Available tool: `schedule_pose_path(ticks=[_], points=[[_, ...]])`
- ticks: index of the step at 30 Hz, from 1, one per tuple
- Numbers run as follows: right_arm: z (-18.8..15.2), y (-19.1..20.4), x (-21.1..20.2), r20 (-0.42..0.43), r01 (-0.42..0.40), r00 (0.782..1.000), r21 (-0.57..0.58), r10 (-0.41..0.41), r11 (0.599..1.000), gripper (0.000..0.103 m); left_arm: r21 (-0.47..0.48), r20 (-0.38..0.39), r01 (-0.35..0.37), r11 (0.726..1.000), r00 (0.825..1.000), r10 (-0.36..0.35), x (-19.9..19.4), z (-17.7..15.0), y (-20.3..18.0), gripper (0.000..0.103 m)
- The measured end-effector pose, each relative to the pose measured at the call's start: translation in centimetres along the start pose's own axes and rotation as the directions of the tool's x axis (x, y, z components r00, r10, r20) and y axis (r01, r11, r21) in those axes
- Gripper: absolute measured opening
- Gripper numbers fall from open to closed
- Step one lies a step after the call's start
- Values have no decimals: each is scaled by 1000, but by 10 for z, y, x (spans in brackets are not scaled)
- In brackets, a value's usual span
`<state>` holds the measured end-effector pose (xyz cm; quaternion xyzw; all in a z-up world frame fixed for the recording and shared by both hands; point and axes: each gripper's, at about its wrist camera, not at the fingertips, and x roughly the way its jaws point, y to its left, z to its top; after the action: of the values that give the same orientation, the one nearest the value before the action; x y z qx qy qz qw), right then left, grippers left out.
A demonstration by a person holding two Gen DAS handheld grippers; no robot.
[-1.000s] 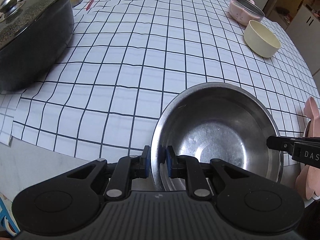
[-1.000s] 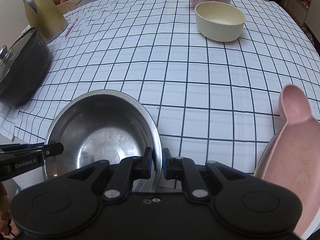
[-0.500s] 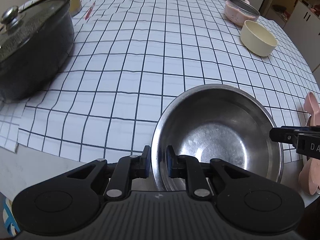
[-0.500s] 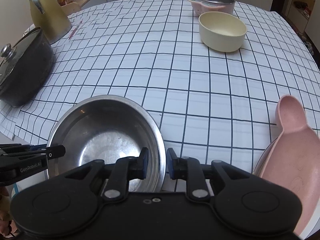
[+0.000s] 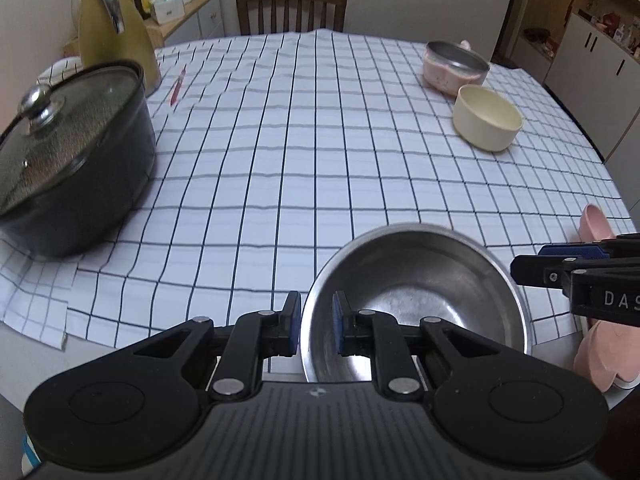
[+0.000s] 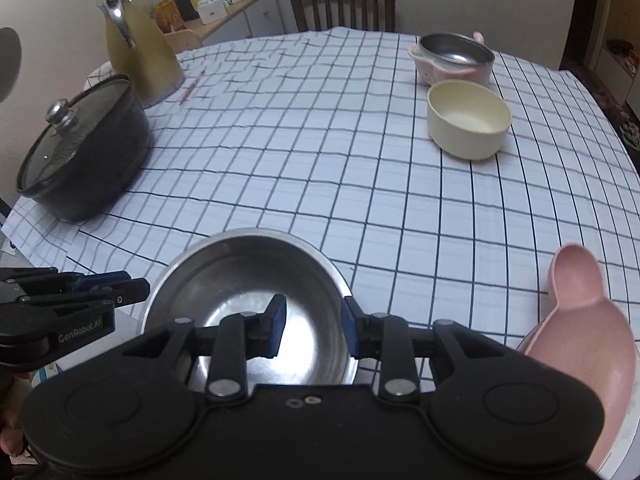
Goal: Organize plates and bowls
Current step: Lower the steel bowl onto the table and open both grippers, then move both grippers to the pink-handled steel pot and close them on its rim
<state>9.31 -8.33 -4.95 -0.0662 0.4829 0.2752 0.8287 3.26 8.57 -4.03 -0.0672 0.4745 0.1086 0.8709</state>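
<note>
Steel bowl (image 5: 416, 292), one; grippers, two.

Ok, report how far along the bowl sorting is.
Nothing looks stacked yet. In hand: the left gripper pinches the steel bowl by its rim; the right gripper straddles the opposite rim, jaws opening. Left: the cream bowl, the pink bowl and the pink plate sit apart on the table.

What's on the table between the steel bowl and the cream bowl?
Nothing: both wrist views show only bare checked tablecloth between the steel bowl and cream bowl.
</note>
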Motion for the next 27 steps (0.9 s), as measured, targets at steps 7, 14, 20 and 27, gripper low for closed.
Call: schedule_pose_path(ticks=[7, 14, 20, 27], points=[[13, 1, -19, 60, -27, 998, -3, 27, 1000, 44, 9, 58, -1, 1000, 998, 0, -18, 15, -6, 16], [28, -6, -33, 111, -28, 993, 2, 27, 1000, 59, 19, 105, 4, 1000, 994, -6, -30, 35, -14, 16], [45, -18, -44, 159, -20, 987, -8, 21, 1000, 70, 27, 134, 9, 1000, 991, -12, -32, 55, -25, 22], [69, -39, -48, 199, -3, 980, -27, 8, 1000, 80, 26, 183, 6, 1000, 983, -11, -30, 83, -42, 52]])
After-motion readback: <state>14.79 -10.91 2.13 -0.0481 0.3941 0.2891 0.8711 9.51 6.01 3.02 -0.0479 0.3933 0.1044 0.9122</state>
